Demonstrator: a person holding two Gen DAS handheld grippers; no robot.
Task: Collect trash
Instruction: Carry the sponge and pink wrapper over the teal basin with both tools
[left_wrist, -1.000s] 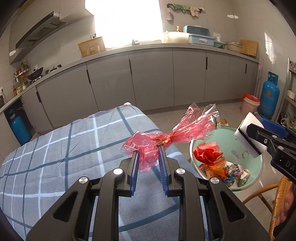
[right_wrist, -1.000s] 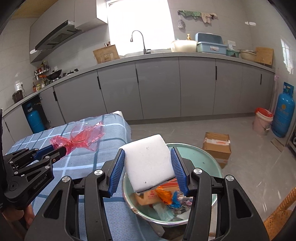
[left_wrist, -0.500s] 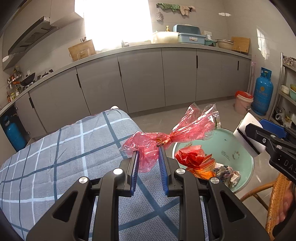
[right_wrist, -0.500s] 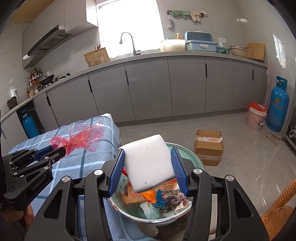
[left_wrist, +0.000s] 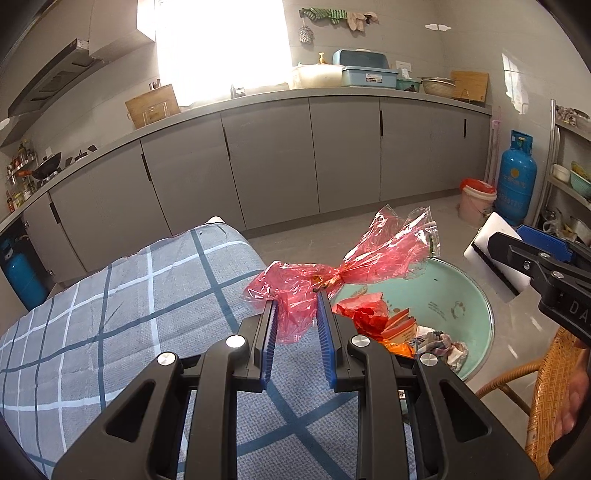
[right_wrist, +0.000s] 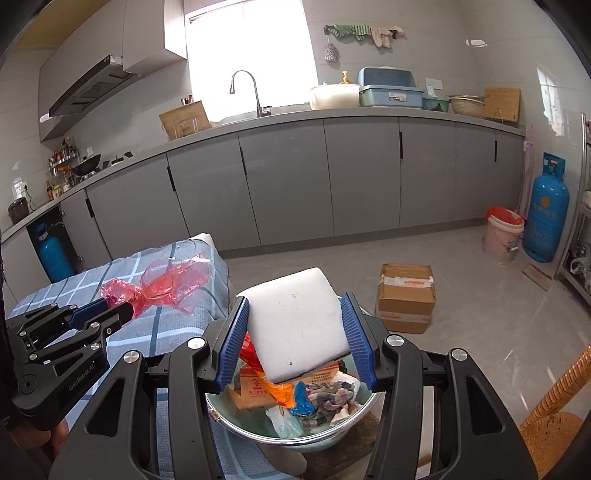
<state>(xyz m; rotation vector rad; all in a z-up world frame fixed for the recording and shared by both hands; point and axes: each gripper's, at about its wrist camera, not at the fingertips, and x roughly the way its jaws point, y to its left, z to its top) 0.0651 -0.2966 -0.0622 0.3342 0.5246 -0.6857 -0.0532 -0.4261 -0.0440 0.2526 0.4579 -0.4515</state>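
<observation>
Trash being gathered two pieces at once. Left gripper (left_wrist: 295, 314) is pinching a crumpled red cellophane wrapper (left_wrist: 343, 266), jaws nearly together on its bunched end, the loose tail fanning out above the near rim of the basin (left_wrist: 476, 295). Right gripper (right_wrist: 295, 325) is clamping a white foam block (right_wrist: 295, 317) by its two sides, jaws spread partway, block hanging directly over the basin.

Basin is already holding a fair heap: red wrapper (left_wrist: 362, 314), orange packets (left_wrist: 399, 328), a crumpled cloth (right_wrist: 328, 398), a small cardboard carton (right_wrist: 251, 391). It is sitting beside the checked tablecloth (left_wrist: 110, 314), whose visible part is lying bare of litter.

Reading: collection is nearing its end; both held pieces are awaiting release into the basin. A cardboard box (right_wrist: 404, 297) is sitting on the floor beyond; whether it counts as trash I cannot tell.
</observation>
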